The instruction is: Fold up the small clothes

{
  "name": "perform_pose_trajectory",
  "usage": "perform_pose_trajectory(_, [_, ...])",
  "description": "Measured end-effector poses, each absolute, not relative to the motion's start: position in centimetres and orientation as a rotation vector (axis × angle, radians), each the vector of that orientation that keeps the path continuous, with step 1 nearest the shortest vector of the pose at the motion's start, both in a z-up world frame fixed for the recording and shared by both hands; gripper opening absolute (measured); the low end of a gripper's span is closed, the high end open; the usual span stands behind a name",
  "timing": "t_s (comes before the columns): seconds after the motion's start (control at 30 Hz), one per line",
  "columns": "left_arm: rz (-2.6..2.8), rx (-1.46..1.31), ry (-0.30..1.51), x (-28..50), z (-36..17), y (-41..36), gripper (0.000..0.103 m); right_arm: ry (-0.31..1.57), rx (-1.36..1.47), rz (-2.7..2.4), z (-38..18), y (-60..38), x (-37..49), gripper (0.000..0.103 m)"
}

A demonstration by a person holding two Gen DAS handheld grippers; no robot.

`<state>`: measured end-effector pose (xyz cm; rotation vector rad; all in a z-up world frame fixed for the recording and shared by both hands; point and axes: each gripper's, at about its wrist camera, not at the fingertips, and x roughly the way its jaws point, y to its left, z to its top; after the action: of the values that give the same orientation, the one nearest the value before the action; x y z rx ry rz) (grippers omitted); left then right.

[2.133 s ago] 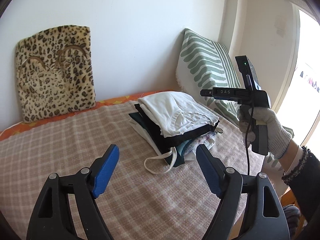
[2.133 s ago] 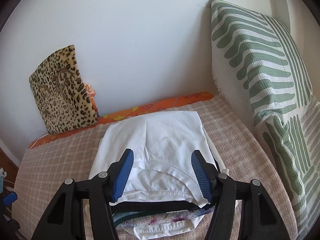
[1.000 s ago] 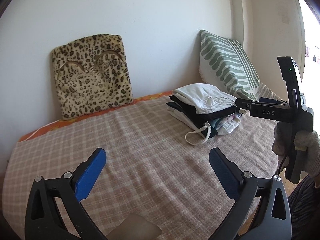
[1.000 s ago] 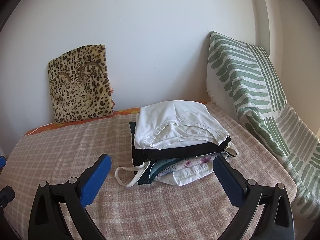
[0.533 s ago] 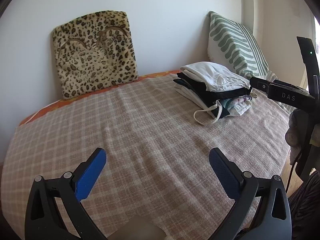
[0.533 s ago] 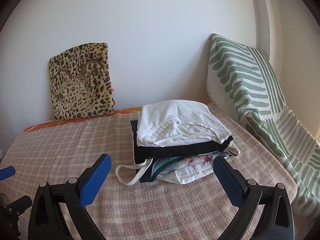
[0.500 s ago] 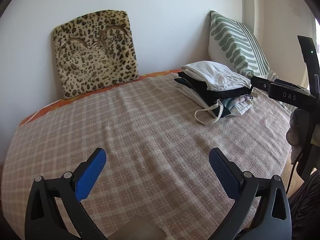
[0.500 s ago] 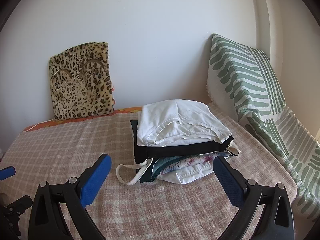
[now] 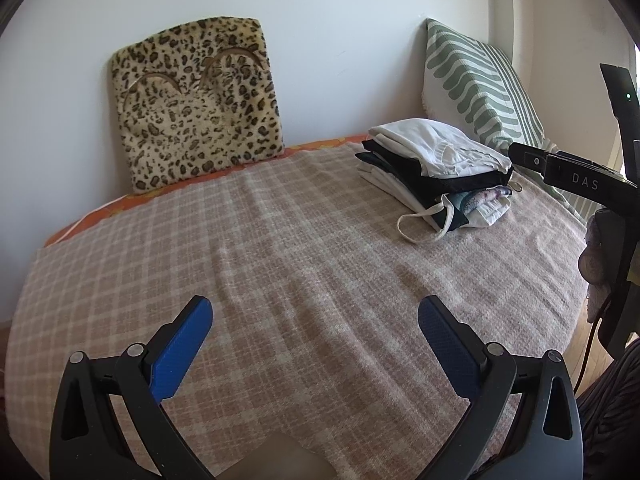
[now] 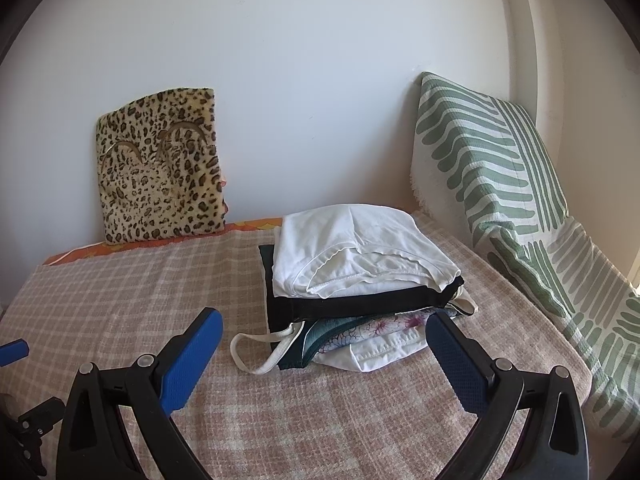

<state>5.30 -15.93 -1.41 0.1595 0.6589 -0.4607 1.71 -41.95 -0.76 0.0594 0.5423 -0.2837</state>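
Both tools gape wide and empty; folded stack [image 10: 360,280] hides its lower garments

Both wrist views toward clothes stack [image 9: 436,168]

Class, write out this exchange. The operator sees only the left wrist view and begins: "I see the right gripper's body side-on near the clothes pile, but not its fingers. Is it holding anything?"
Observer: No. The right gripper is open and empty; the clothes pile lies ahead of it, untouched.
Operator: What does the top garment's near edge look like?
Observer: The white top garment shows a stitched hem facing the right wrist camera.
Operator: Does the striped cushion end behind the gripper?
Observer: No. Below the striped cushion, striped fabric runs on along the bed's right edge.
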Motion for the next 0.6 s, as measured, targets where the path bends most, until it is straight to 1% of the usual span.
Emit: perform_pose_trajectory(0.6, [-0.463,0.156,0.66,5.23,-1.34,-15.89,0.102,0.54,0.06,-0.292,-0.69,-41.9,1.48,0.103])
